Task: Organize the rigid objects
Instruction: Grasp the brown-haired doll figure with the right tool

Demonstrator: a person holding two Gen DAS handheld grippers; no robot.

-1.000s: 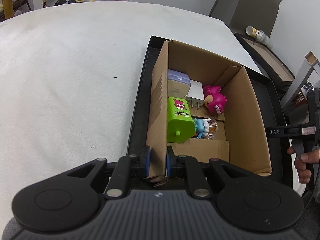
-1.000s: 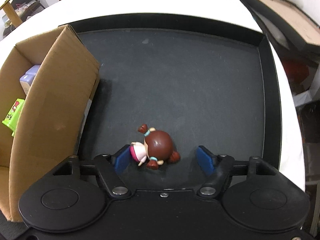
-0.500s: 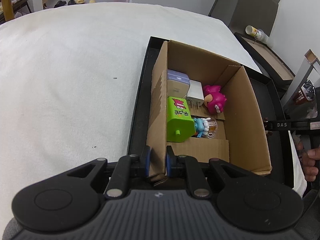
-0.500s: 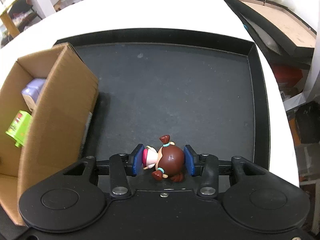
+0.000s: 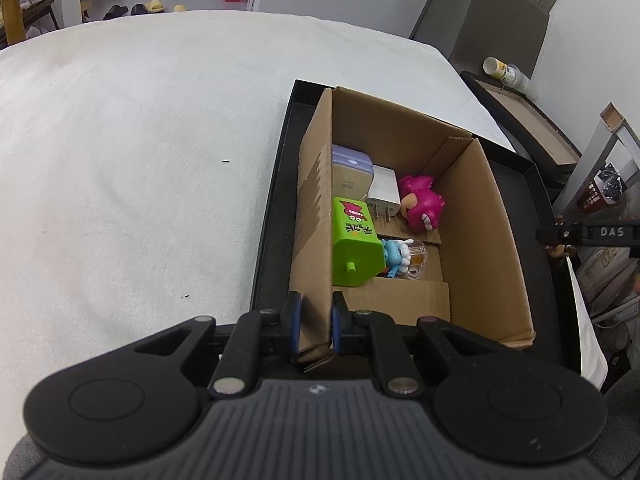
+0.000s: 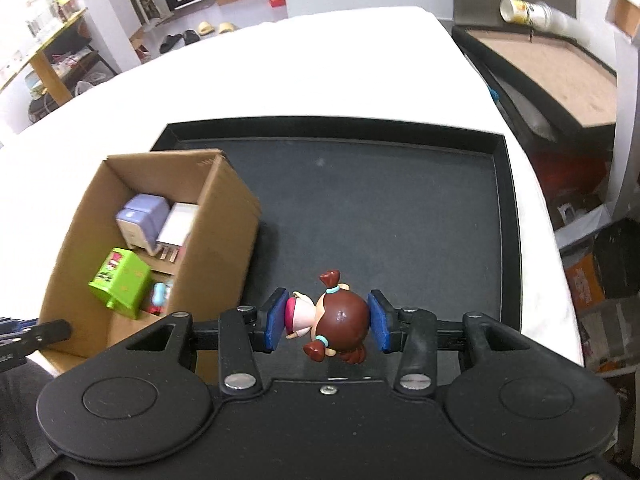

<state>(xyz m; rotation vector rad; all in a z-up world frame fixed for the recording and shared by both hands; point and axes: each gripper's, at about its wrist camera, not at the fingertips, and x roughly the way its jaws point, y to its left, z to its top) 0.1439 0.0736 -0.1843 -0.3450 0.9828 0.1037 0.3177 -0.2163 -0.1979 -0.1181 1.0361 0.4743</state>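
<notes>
My right gripper is shut on a small doll with brown pigtails and a pink dress, held above the black tray. My left gripper is shut on the near left wall of the cardboard box, which stands in the tray's left part. The box holds a green toy block, a lilac-topped case, a white charger, a pink figure and a small blue figure.
The tray lies on a white table. A second tray with a brown board and a paper cup sit to the right beyond the table edge. The right gripper's body shows at the left wrist view's edge.
My right gripper closed on the doll and lifted it off the tray floor, rising so the box interior comes into view. My left gripper kept its hold on the box wall.
</notes>
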